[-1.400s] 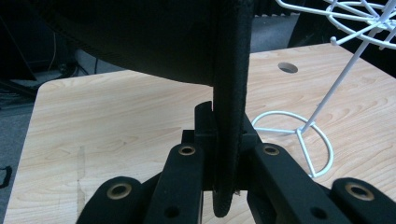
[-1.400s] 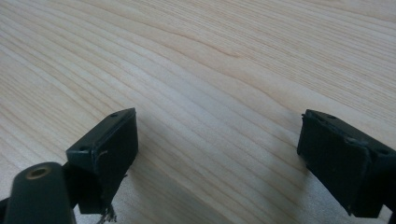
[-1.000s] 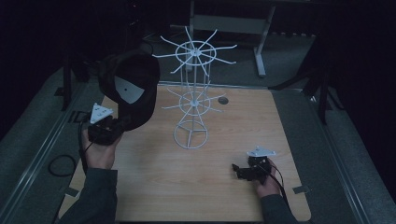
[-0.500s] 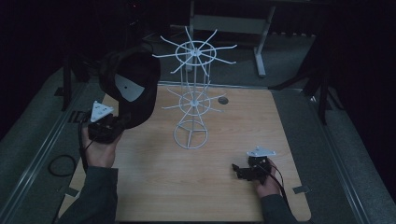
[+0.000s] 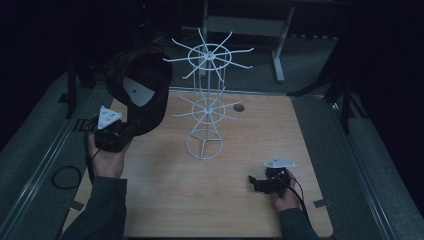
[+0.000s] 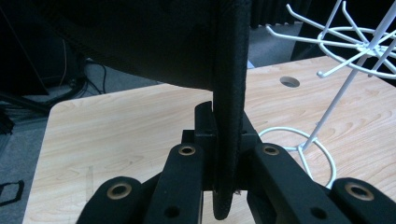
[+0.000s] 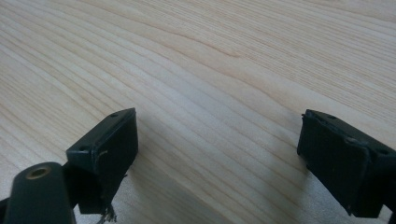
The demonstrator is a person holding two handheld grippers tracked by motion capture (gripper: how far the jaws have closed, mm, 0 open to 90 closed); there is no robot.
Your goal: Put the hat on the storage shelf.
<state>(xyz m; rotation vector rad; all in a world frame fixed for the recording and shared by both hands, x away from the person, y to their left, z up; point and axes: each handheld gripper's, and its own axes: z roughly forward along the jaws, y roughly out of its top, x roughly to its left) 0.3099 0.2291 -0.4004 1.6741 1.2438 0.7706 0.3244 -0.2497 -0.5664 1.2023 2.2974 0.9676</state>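
L gripper (image 6: 223, 140) clamped on cap (image 5: 142, 92) brim, crown up for white rack (image 5: 207, 100) hook ahead; R gripper (image 7: 219, 158) jaws apart, parked on table (image 5: 240, 200).

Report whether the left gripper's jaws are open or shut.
Shut on the black cap: in the left gripper view the left gripper clamps the cap's brim edge between both pads, holding it off the table.

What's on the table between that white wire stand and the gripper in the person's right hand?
Nothing: in the high view, bare wooden table runs from the white wire stand to the right gripper.
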